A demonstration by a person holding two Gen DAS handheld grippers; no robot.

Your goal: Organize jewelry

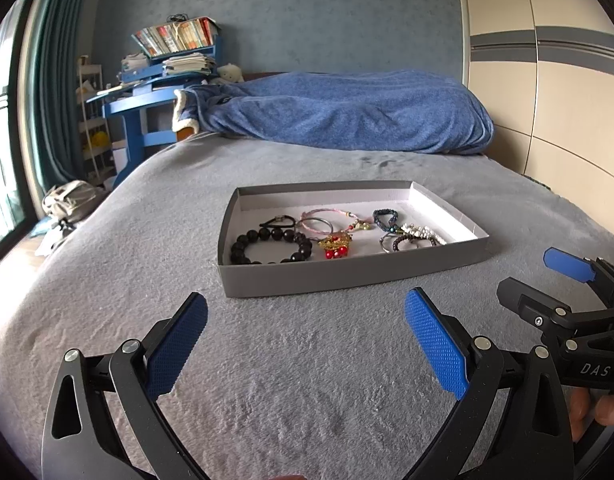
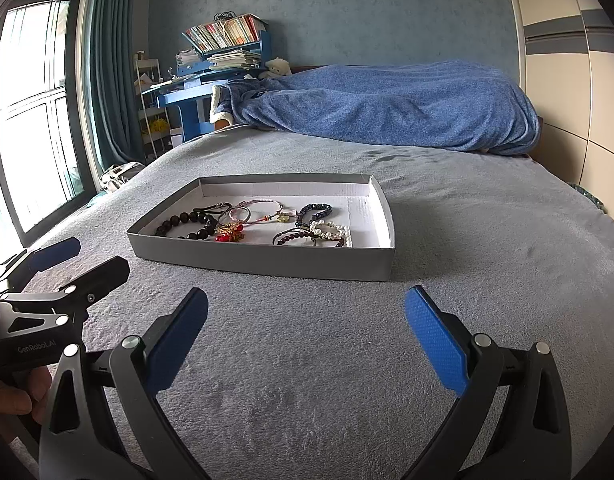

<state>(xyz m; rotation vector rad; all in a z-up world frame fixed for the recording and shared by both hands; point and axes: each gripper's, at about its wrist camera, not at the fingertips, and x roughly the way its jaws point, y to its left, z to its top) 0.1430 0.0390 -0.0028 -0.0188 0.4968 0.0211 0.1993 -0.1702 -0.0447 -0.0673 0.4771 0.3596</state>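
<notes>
On the grey plush bed (image 1: 307,360), the shallow grey cardboard tray (image 1: 347,270) of tangled bracelets lies straight ahead of both empty, wide-apart grippers, its long axis crosswise, roughly equidistant from left gripper (image 1: 307,340) and right gripper (image 2: 307,340).

A shallow grey cardboard tray (image 1: 347,276) with a white interior lies flat on the bed. Inside lie a black round-bead bracelet (image 1: 269,246), thin pink bangles (image 1: 319,222), a gold-and-red charm (image 1: 335,245), a dark braided bracelet (image 1: 387,219) and a white pearl bracelet (image 1: 421,232).
</notes>
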